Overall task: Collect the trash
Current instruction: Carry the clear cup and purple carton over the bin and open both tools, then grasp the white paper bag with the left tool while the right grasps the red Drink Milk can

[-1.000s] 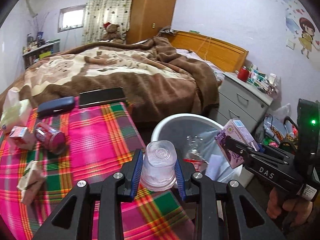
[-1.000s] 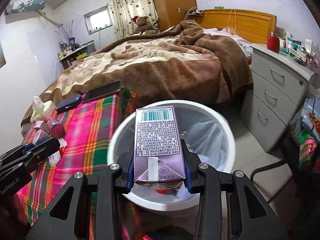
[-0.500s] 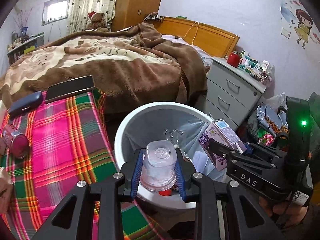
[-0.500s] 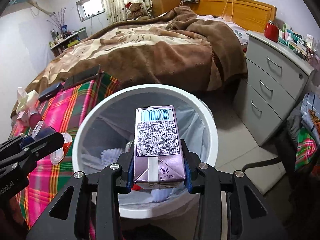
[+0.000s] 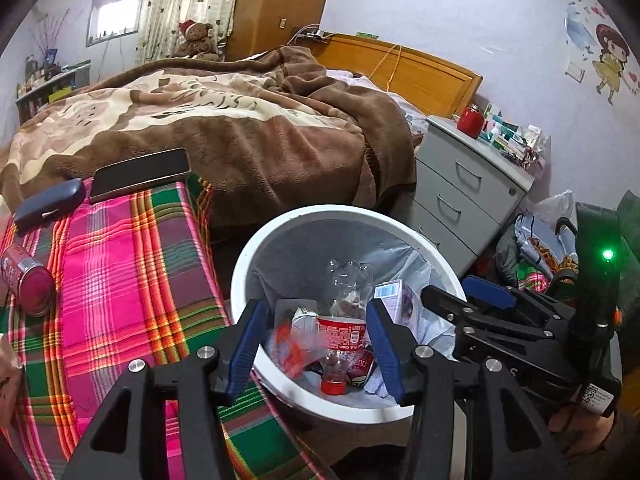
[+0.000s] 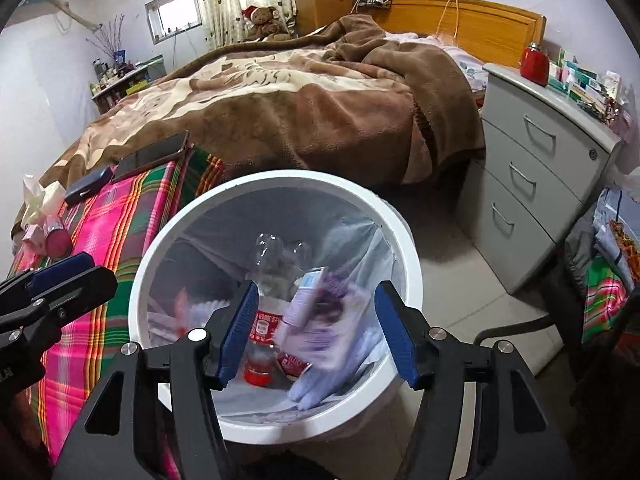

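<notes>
— Both claws are standing wide over the white bin (image 6: pixel 404 240), jaws just having opened: left gripper (image 5: pixel 316 344) and right gripper (image 6: pixel 316 332) are gripping nothing.

— And the trash?

— Purple carton (image 6: pixel 320 328) is lying blurred inside the bin, between the right jaws but untouched. Red can (image 5: pixel 26 284) is lying near the plaid cloth's (image 5: pixel 120 280) left edge.

We are making out no full word or number. The bottle (image 5: pixel 340 334) is wearing a red label with print too small to read. The carton (image 6: pixel 320 320) is showing a barcode panel, its text blurred. A QR sticker (image 5: pixel 596 396) is sitting on a black handle (image 5: pixel 592 320).
</notes>
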A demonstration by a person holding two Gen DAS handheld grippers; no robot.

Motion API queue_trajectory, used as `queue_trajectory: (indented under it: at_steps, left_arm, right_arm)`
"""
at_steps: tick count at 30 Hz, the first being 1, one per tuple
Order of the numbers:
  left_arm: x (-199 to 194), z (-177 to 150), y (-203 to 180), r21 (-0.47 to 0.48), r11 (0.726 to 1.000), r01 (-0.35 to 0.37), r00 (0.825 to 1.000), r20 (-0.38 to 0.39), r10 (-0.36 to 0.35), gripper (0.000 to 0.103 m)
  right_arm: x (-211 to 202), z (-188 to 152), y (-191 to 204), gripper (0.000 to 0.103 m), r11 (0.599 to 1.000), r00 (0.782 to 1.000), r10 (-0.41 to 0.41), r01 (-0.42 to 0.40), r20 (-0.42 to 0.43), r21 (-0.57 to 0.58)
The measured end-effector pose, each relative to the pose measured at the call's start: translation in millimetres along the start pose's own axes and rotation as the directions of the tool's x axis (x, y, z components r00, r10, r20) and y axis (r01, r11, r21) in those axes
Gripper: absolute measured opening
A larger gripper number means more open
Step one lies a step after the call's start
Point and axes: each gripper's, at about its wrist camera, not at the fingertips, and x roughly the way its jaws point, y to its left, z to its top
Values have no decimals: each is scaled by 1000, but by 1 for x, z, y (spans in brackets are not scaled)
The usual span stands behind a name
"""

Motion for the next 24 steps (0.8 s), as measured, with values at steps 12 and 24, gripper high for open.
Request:
queue_trajectory:
  at_steps: [12,24]
  left_arm:
    - [-30,-10,20,-23,999,-39,998,38,40,53]
    - [-65,-24,49,-50,995,-90,992,85,94,53]
  right_arm:
    - [-7,-1,16,62,1000,999,29,-28,28,-3]
    - [-13,-5,46,62,996,995,81,-79,51,-42]
